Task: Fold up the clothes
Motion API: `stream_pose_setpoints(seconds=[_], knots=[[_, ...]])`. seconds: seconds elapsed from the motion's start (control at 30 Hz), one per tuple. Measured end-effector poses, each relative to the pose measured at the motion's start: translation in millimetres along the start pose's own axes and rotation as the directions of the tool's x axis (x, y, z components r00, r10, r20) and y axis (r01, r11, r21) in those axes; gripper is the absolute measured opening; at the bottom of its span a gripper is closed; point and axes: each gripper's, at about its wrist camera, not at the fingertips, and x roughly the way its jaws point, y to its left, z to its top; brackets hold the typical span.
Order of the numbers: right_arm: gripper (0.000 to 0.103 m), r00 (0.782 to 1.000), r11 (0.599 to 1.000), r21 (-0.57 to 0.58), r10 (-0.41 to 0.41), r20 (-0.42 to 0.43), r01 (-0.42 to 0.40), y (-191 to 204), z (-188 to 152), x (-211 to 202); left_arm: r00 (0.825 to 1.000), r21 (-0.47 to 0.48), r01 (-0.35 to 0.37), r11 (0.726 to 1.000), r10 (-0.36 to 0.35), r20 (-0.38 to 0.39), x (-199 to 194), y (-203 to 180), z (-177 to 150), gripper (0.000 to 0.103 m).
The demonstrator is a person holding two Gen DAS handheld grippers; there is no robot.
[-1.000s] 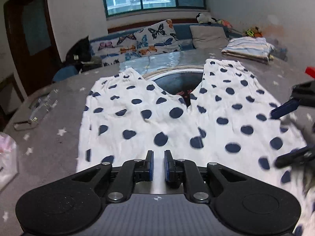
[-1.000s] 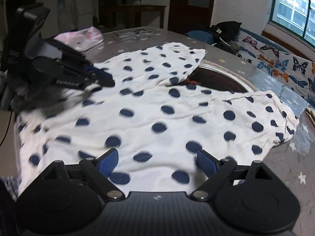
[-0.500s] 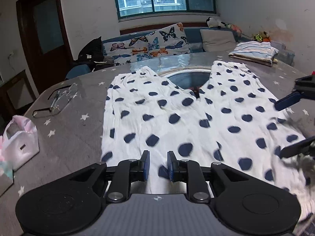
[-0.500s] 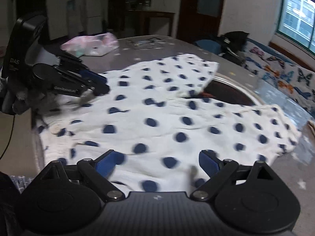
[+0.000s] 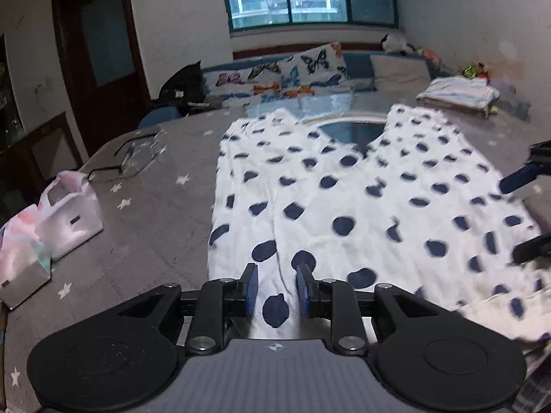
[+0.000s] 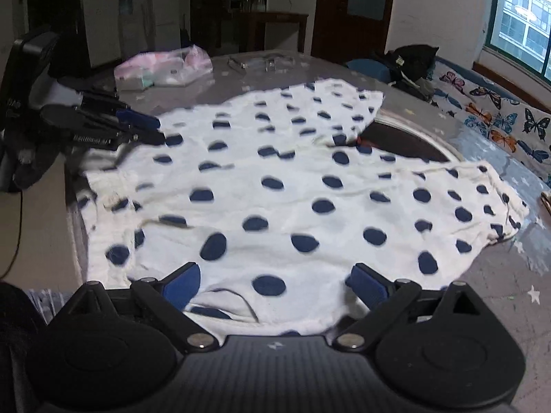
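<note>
Lying spread flat on the grey star-patterned table (image 5: 155, 213), the white navy-dotted cotton garment (image 5: 361, 189) is awaiting folding. Left gripper (image 5: 274, 289) jaws are opening around its near hem, pads clear; right gripper (image 6: 273, 284) jaws are widening, gripping nothing.

We see white trousers (image 5: 361, 186) dotted all over with navy spots. They lie on a grey bench (image 5: 155, 213) sprinkled with small white stars. Our two hand-held grippers, left (image 5: 275, 287) and right (image 6: 272, 284), are black with blue pads. A white cushion (image 5: 310, 65) carries blue and orange butterflies. A bag (image 5: 65, 213) is pale pink and white.
</note>
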Motion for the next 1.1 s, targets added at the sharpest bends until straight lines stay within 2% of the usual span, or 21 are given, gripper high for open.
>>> stream_pose_setpoints(seconds=[0.1, 0.3, 0.53, 0.7, 0.93, 1.1], knots=[[0.103, 1.000, 1.000, -0.001, 0.005, 0.026, -0.005, 4.2, 3.2, 4.7, 1.000, -0.003, 0.018, 1.000, -0.018, -0.003, -0.7, -1.8, -0.1, 0.035], [0.103, 1.000, 0.999, 0.035, 0.029, 0.010, -0.029, 3.5, -4.9, 15.8, 0.999, 0.002, -0.008, 1.000, 0.008, -0.034, 1.5, 4.2, -8.1, 0.035], [0.103, 0.998, 0.998, 0.065, 0.019, 0.065, -0.023, -2.6, 1.3, 6.7, 0.999, 0.016, -0.010, 1.000, 0.011, -0.030, -1.2, 4.6, -5.9, 0.040], [0.103, 1.000, 0.997, 0.078, 0.013, 0.023, -0.014, -6.7, -6.5, 19.3, 0.999, -0.001, -0.014, 1.000, 0.014, -0.045, -0.9, 10.0, -9.1, 0.041], [0.103, 0.999, 0.997, 0.074, 0.002, 0.054, -0.006, -13.6, 0.0, 13.1, 1.000, 0.007, -0.008, 1.000, 0.009, -0.018, -4.9, 10.0, -0.7, 0.043], [0.103, 0.999, 0.997, 0.077, -0.010, 0.032, 0.007, -17.4, -9.3, 21.2, 0.998, 0.002, -0.020, 1.000, 0.020, -0.058, 2.7, 16.2, -7.7, 0.044]])
